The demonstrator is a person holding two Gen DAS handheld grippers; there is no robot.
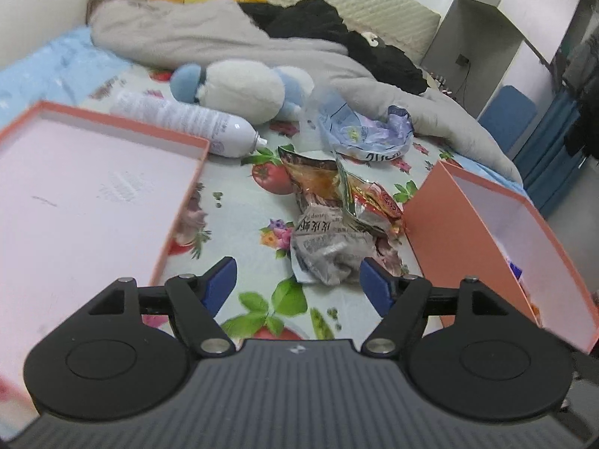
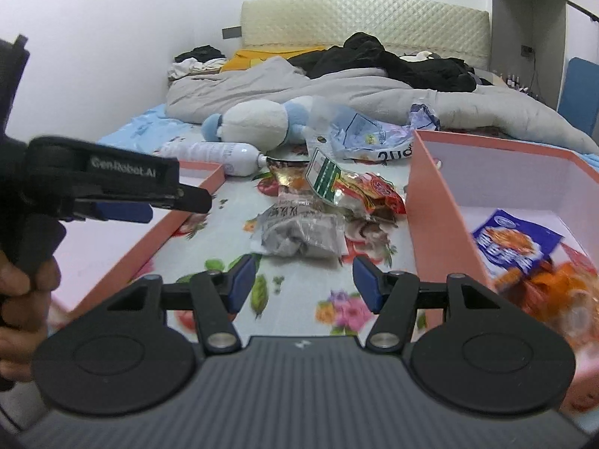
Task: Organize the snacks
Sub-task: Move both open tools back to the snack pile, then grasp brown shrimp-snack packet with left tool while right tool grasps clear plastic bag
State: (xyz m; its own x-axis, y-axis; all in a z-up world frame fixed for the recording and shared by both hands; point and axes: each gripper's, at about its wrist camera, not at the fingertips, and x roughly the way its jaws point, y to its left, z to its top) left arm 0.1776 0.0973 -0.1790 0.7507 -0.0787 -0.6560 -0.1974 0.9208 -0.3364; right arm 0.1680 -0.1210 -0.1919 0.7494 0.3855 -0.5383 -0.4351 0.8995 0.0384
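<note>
Left gripper (image 1: 297,284) wide, empty; right gripper (image 2: 301,280) wide, empty. Snack pile (image 1: 337,217) lay on floral sheet (image 1: 243,220) between pink lid (image 1: 75,194) and pink box (image 2: 486,194). Blue packet (image 2: 516,243) inside box. Spray can (image 1: 187,123), plush toy (image 1: 239,89) behind pile.

Even, soft indoor light, faint shadows; fisheye bends the edges, and both views are slightly blurred, especially sideways.
</note>
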